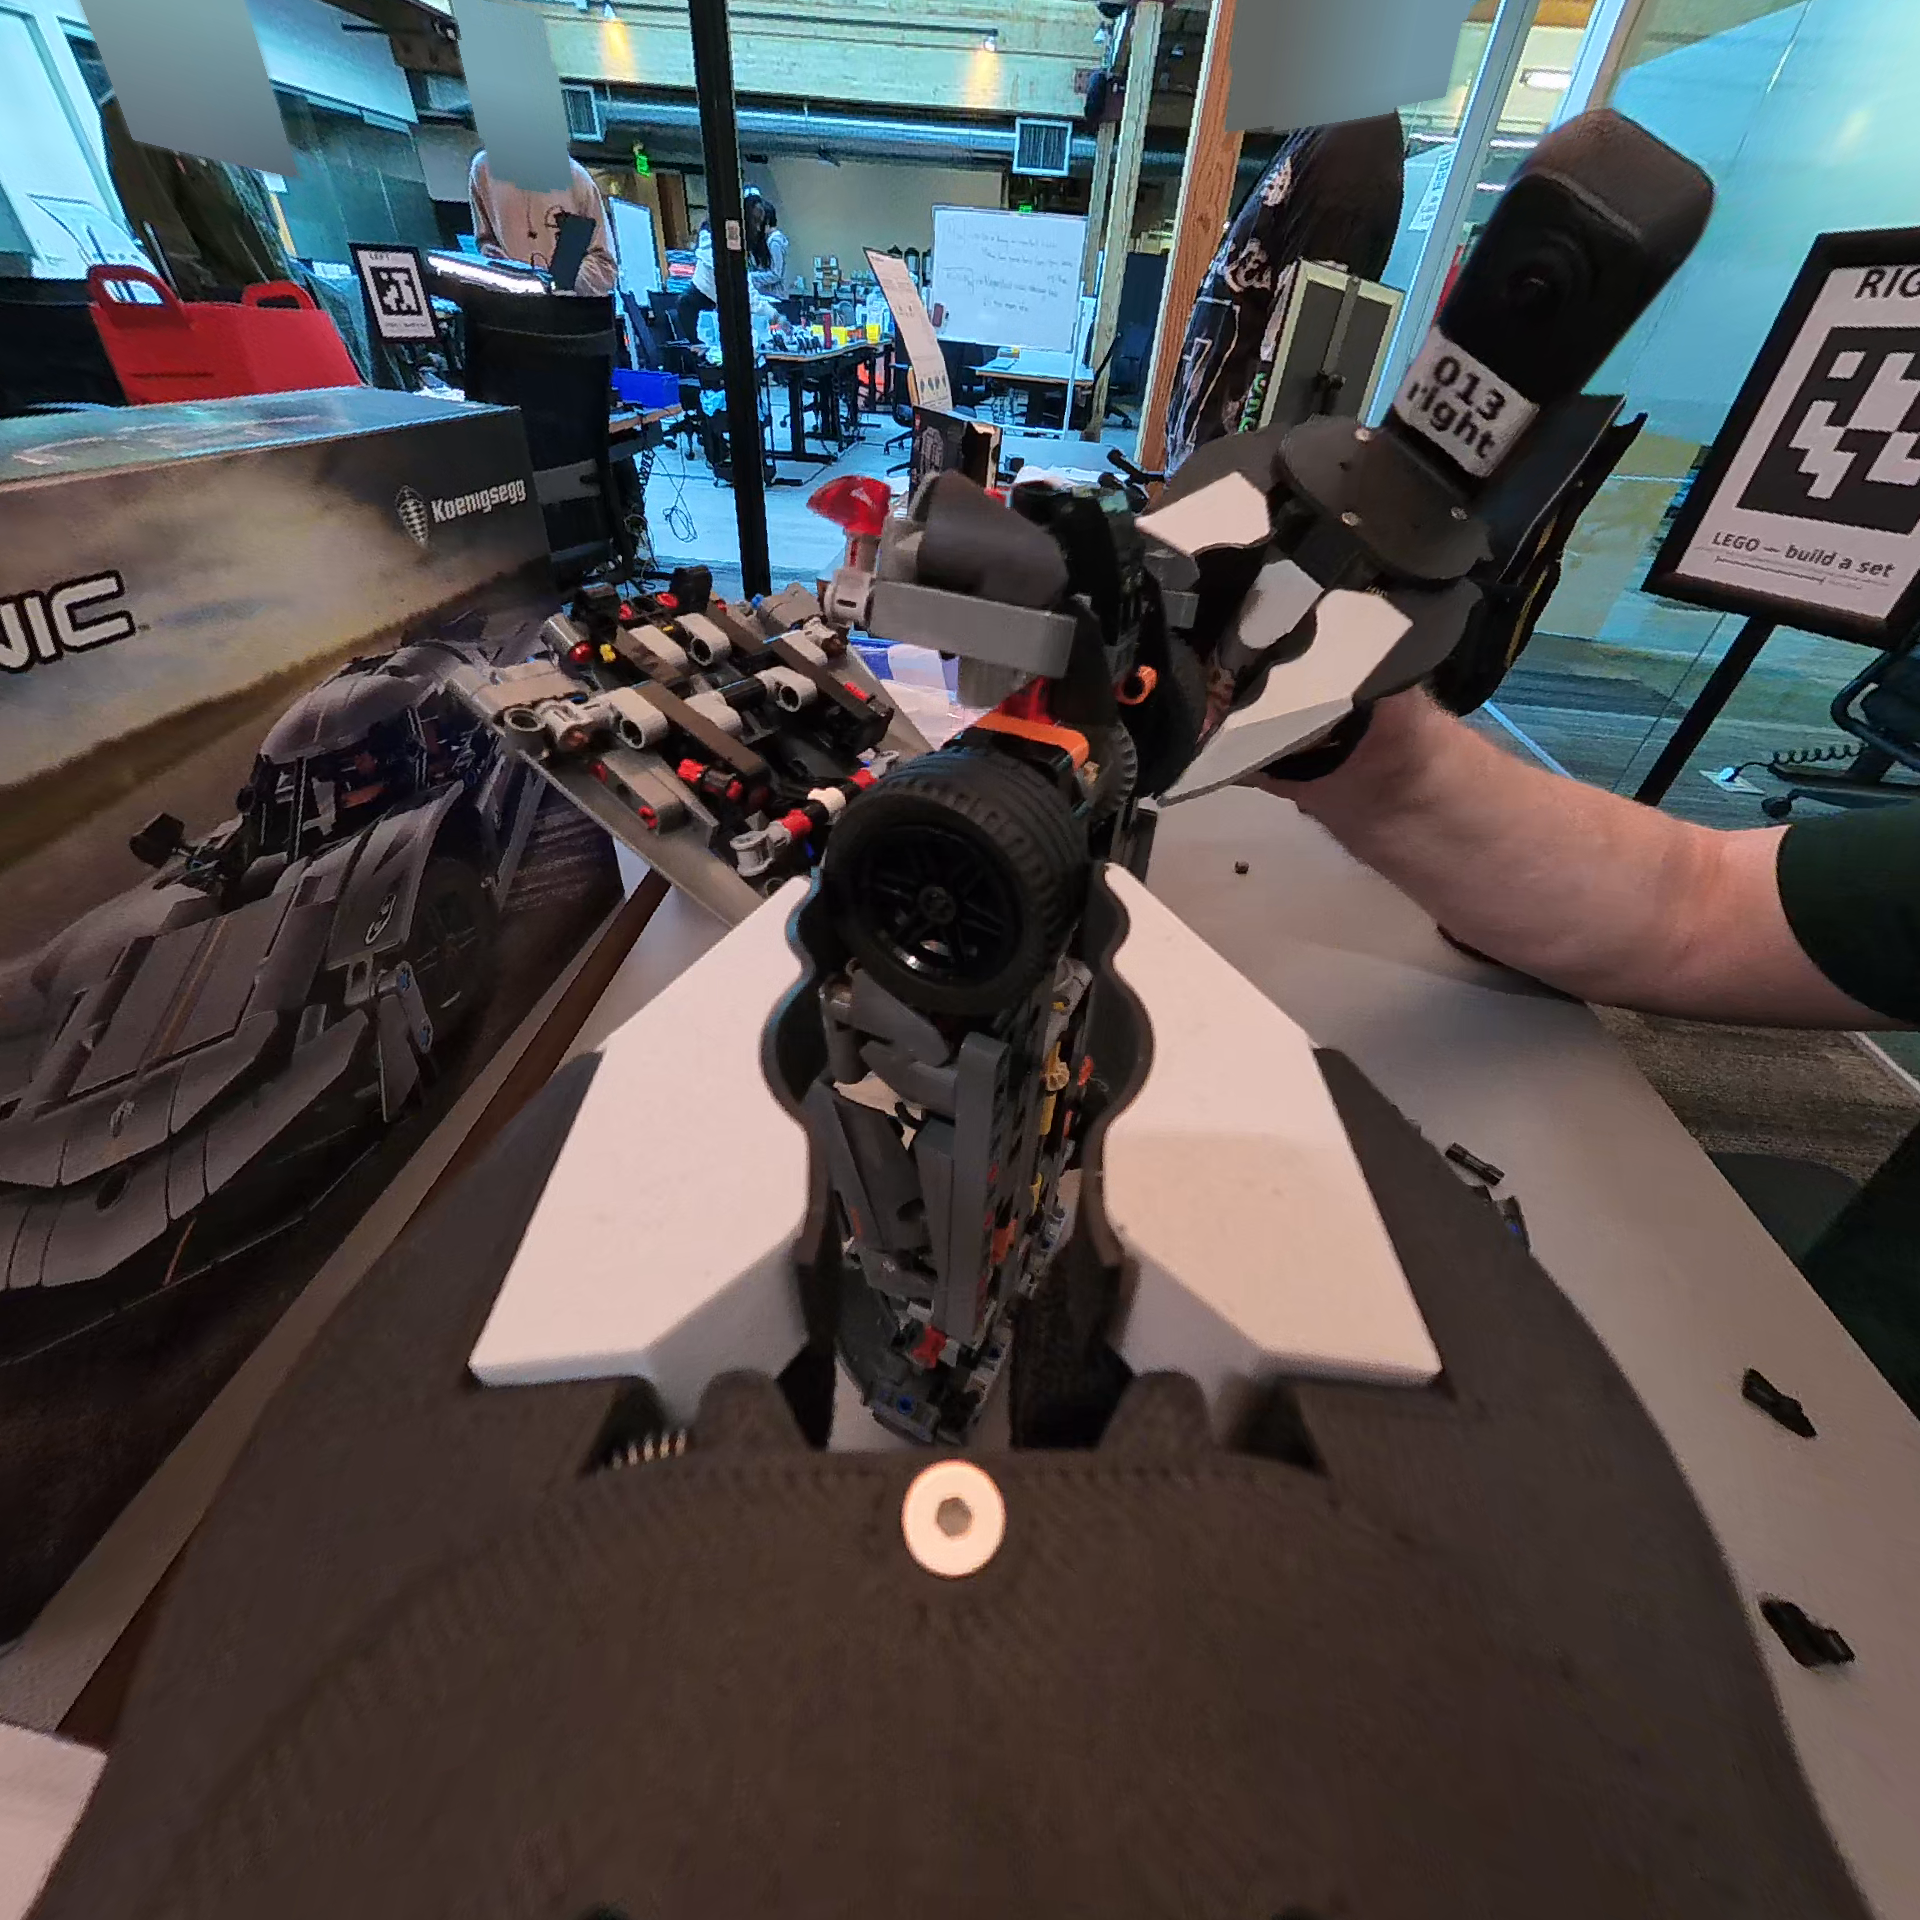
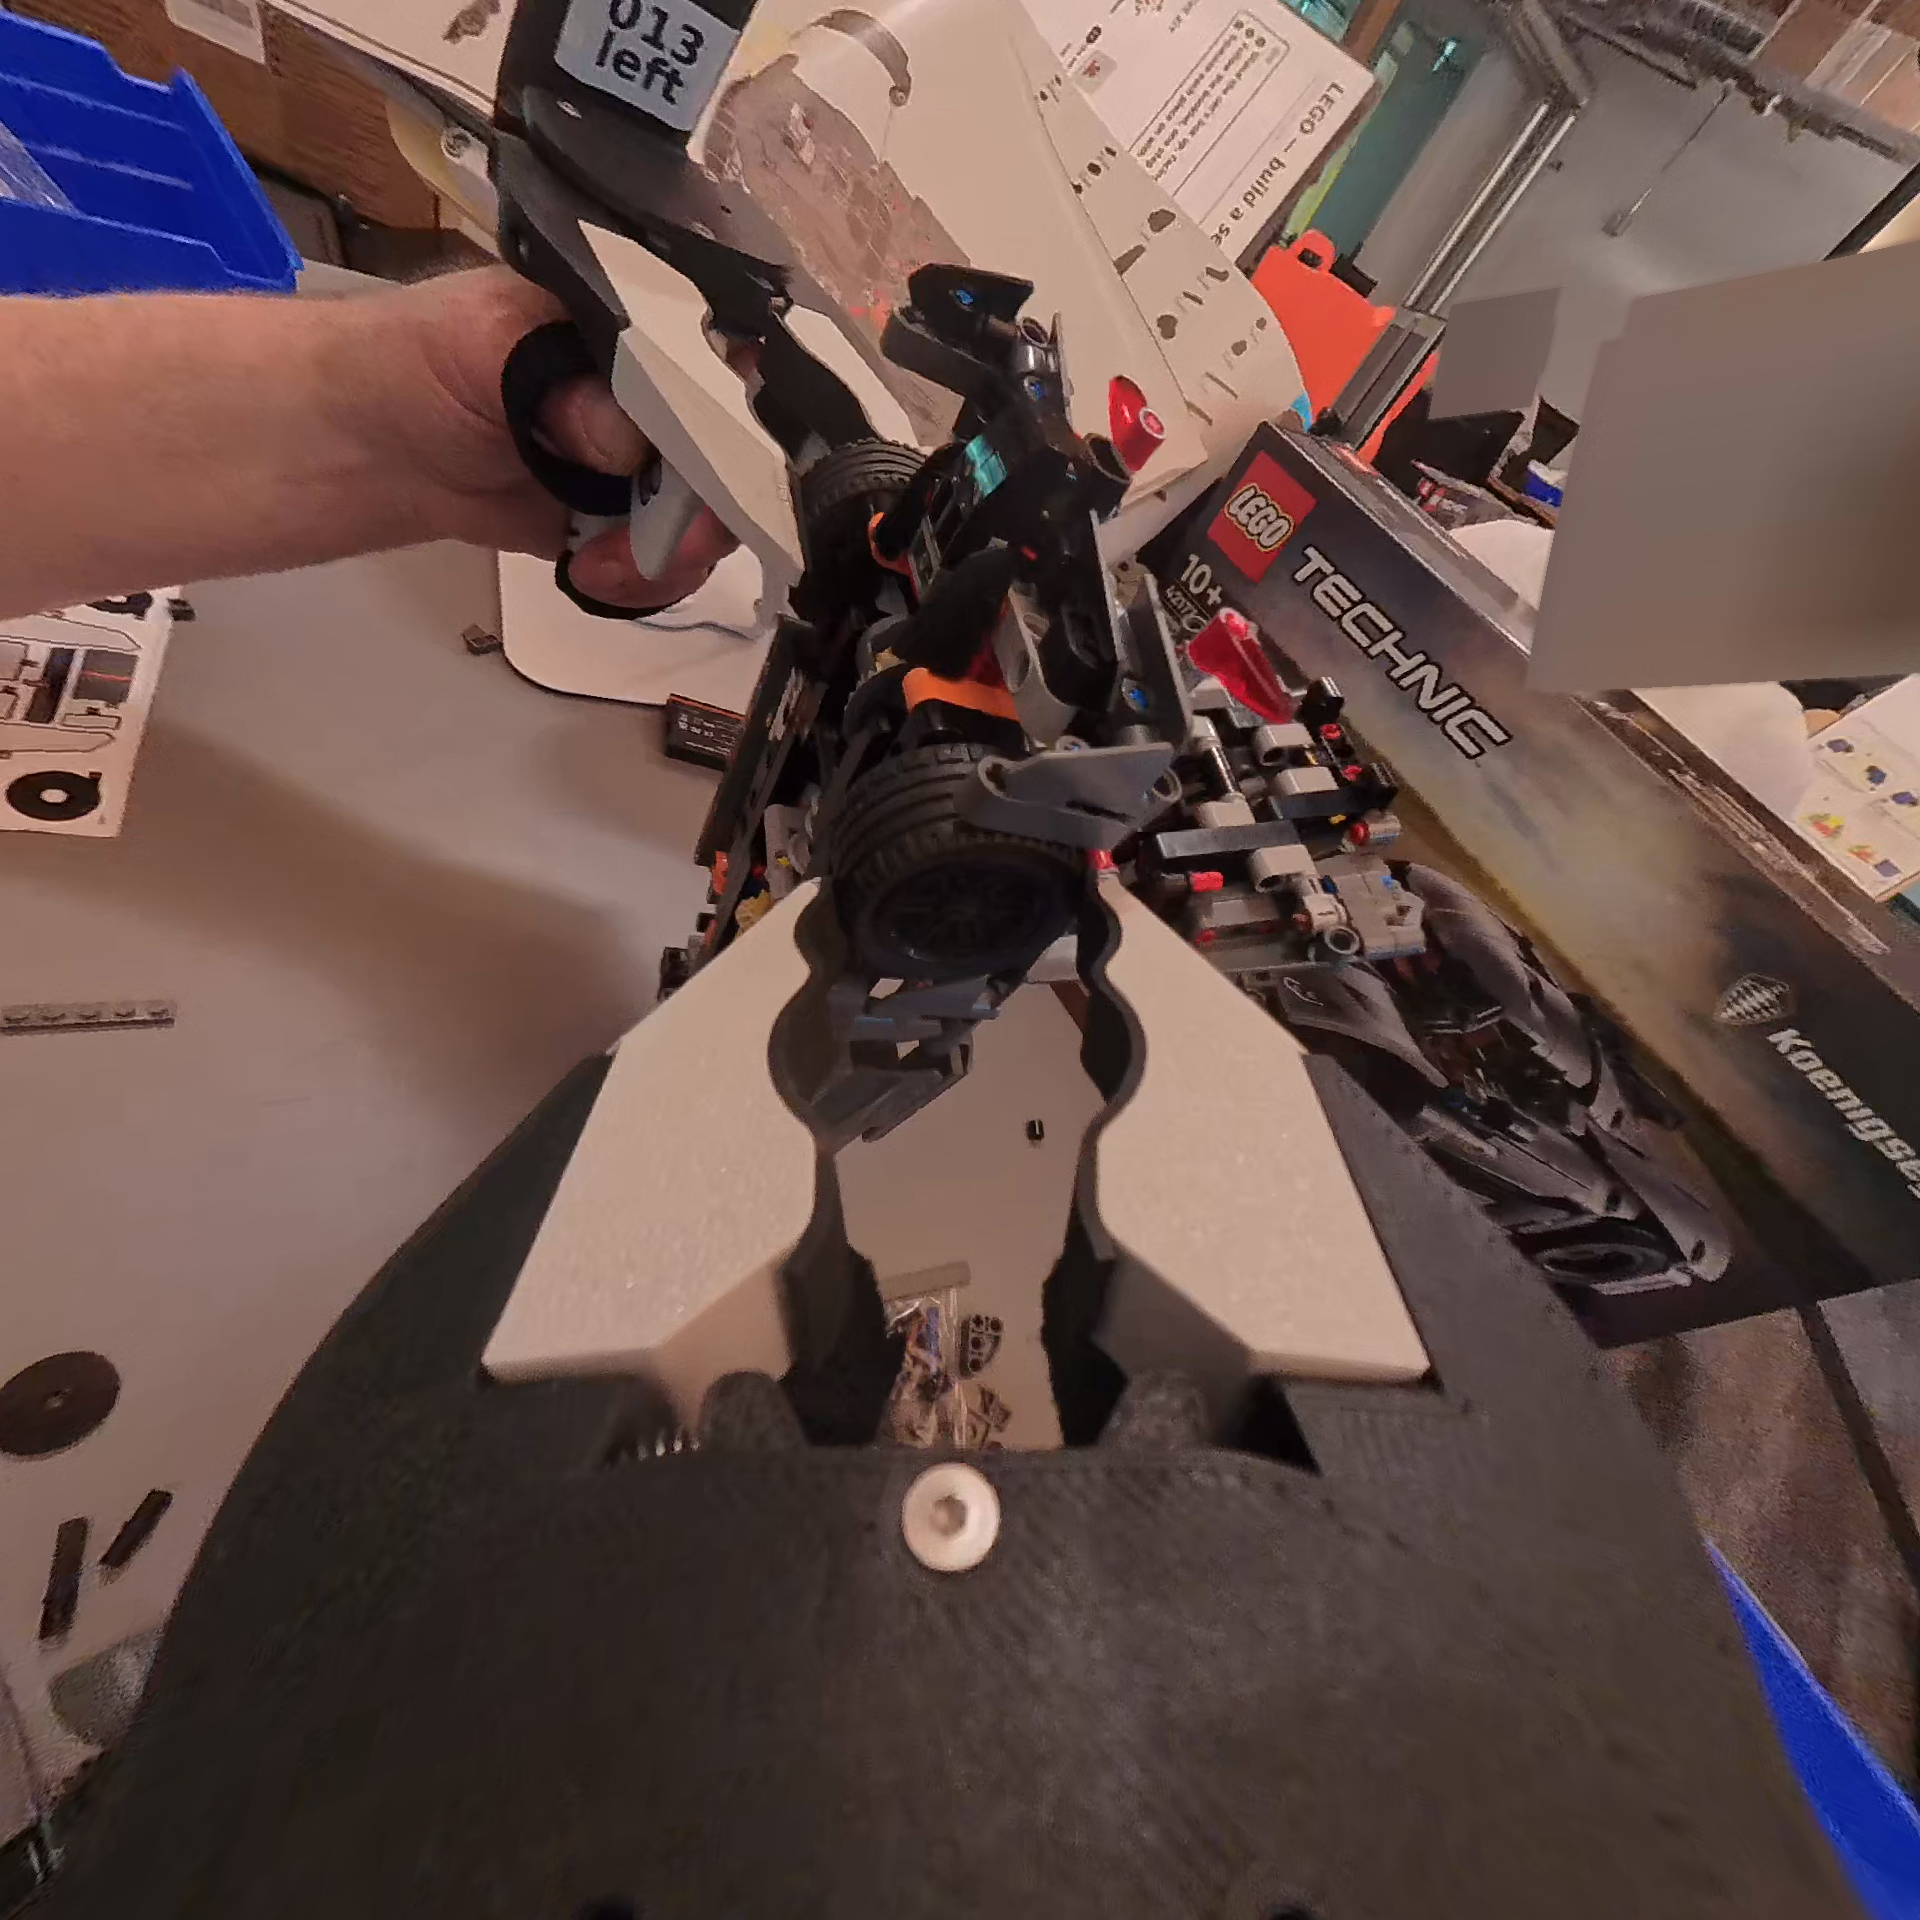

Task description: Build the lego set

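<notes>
Both tongs, left tongs [image 1: 951,1049] and right tongs [image 2: 951,977], pinching the lego car [image 1: 956,1164] between them.

I count two grippers, my left gripper [image 1: 951,997] and my right gripper [image 2: 956,997]. One car model [image 1: 966,1039] with two wheels showing, one lower centre [image 2: 951,862], one upper centre [image 2: 857,483]. One set box [image 1: 260,831] at left. Two red clear pieces, [image 2: 1138,426] and [image 2: 1236,660]. One blue bin [image 2: 114,166] upper left. One sticker sheet [image 2: 73,707] at left.
</notes>
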Motion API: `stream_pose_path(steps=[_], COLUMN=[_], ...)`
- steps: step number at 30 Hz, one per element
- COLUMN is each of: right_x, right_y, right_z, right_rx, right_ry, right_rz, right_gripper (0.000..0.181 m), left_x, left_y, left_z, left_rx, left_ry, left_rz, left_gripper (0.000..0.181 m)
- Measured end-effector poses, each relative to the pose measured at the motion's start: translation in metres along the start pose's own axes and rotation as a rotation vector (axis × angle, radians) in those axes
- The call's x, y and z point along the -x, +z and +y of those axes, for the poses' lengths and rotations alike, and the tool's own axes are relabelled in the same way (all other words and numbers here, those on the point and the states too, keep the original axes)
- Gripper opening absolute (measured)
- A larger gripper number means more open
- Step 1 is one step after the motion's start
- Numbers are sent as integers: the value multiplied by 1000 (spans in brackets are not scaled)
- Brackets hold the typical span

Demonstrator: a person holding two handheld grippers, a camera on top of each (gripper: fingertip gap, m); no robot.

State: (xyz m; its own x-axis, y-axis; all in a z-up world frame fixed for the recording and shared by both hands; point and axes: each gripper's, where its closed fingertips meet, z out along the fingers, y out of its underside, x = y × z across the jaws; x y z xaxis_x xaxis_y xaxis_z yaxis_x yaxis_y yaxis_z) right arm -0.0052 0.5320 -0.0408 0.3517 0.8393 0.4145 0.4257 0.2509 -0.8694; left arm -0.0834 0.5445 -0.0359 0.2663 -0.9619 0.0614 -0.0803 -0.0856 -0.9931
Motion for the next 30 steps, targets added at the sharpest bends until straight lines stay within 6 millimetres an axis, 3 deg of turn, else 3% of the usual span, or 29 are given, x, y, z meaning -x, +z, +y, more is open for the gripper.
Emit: stream_pose_path(steps=[18, 30], right_x=[7, 7], right_y=[-1, -4], right_z=[-3, -1], right_rx=[-15, -77], right_ry=[60, 310], right_rz=[-51, -219], right_gripper=[43, 44], left_x=[-7, -10], left_y=[-4, -3], left_z=[2, 2], left_rx=[62, 156], left_ry=[52, 349], left_rz=[9, -126], left_gripper=[47, 47])
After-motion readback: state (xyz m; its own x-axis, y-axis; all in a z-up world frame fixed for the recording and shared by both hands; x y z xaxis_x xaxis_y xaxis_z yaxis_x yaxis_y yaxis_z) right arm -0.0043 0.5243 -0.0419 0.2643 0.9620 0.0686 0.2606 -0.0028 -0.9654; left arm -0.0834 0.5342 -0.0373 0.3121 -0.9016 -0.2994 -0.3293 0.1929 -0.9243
